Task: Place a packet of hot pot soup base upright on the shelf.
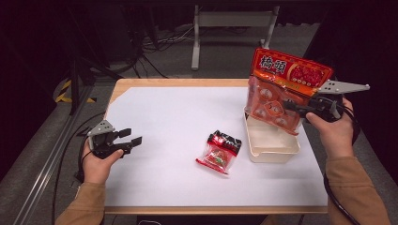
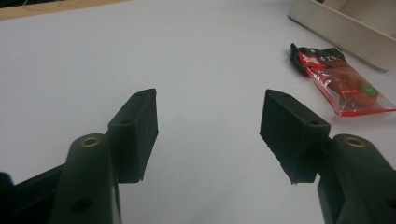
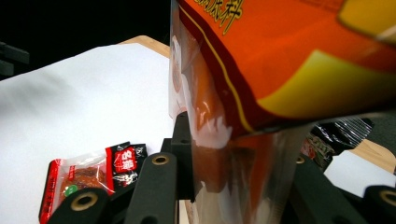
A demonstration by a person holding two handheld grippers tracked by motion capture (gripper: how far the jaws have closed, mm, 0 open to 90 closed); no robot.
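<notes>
Step in hand: as I judge it, emptying or setting down the large orange-red printed plastic snack bag point(image 1: 281, 89) at the cream rectangular plastic tray point(image 1: 274, 145).
Right gripper point(image 1: 300, 107): its jaws are closed on the clear lower part of the large bag, holding it in the air; in the right gripper view the film is pinched between the two black jaws.
Where the bag is: raised over the far end of the tray, tilted, its printed header uppermost, small wrapped pieces visible through the clear panel.
Left gripper point(image 1: 126, 140): jaws apart with nothing between them, resting low over the white paper sheet point(image 1: 169, 117) at the table's left side, well apart from the tray.
Loose item: a small red-and-black sealed snack packet point(image 1: 219, 151) lies flat on the sheet just beside the tray's left wall.
Doing it well: keep the grip steady on the thin film, since it can slip or crumple; keep the bag centred over the tray so nothing falls past the wall.
Use of the free hand: the left gripper could steady the tray or pick up the loose packet.
Risk: the light tray may slide if the bag drags against it.
</notes>
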